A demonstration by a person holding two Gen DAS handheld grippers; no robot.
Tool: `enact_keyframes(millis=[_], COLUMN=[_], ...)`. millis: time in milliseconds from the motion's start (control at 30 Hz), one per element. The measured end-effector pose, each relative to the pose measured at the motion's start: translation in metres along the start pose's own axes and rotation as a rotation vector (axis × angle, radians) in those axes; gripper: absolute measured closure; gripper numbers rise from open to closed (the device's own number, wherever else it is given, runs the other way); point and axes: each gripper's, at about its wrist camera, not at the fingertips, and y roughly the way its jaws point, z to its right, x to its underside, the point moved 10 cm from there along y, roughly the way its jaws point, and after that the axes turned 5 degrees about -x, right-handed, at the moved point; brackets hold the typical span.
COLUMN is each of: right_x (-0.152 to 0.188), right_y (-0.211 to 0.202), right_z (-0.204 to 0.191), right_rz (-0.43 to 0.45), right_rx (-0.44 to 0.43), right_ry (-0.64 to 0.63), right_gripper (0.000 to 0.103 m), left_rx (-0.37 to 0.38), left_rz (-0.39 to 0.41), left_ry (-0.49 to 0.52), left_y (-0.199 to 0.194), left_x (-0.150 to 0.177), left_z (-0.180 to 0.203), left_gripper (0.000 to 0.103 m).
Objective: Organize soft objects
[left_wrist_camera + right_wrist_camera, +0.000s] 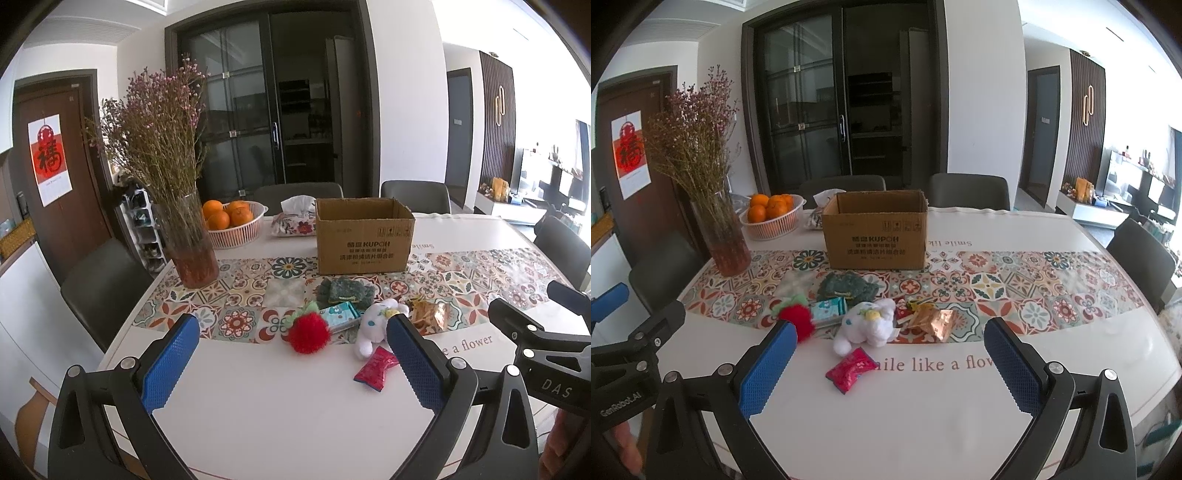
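1. Grippers first: left gripper (pixel 293 356) spread wide, nothing between its blue pads, hovering above the near white part of the table (pixel 280 417). Right gripper (pixel 890 356) likewise spread wide and holding nothing, alongside the left.

2. Step in hand, as I judge it: the opening approach. No soft item lifted yet; all lie in a loose cluster ahead of both tools.

3. Cluster, near to far: red wrapped packet (pixel 852 370) closest; white plush toy (pixel 866 322) just behind it; red fuzzy ball (pixel 308 334) to its left, touching a teal tissue pack (pixel 340 314); copper foil packet (pixel 932 319) to the right; dark green knitted piece (pixel 847 285) farthest, just in front of the box.

4. Cardboard box (pixel 875 236) stands open-topped behind the cluster, likely the destination. Its inside is hidden from both views.

5. Next move, a judgement: the plush suits the right tool, the fuzzy ball the left. Either calls for a descent with fingers straddling the item, then a gentle close; soft bodies compress, and neighbours lie close enough to get pinched along.

6. Room: open table near and to the right. Left side is tighter: glass vase (pixel 192 243) with dried flowers, orange basket (pixel 236 229) behind it. The carry must rise over the box's front wall.
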Motion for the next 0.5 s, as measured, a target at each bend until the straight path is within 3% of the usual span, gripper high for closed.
enact_keyframes(millis=[500], right_x=[-0.0009], right_y=[0.0047], right_z=[0.0003], right_rz=[-0.01], right_rx=[-0.007], right_ry=[-0.005], right_gripper=[0.001], left_rx=[0.003], left_rz=[-0.003], left_ry=[-0.001], left_y=[0.0012], left_x=[-0.0009], left_z=[0.0023], left_gripper=[0.0])
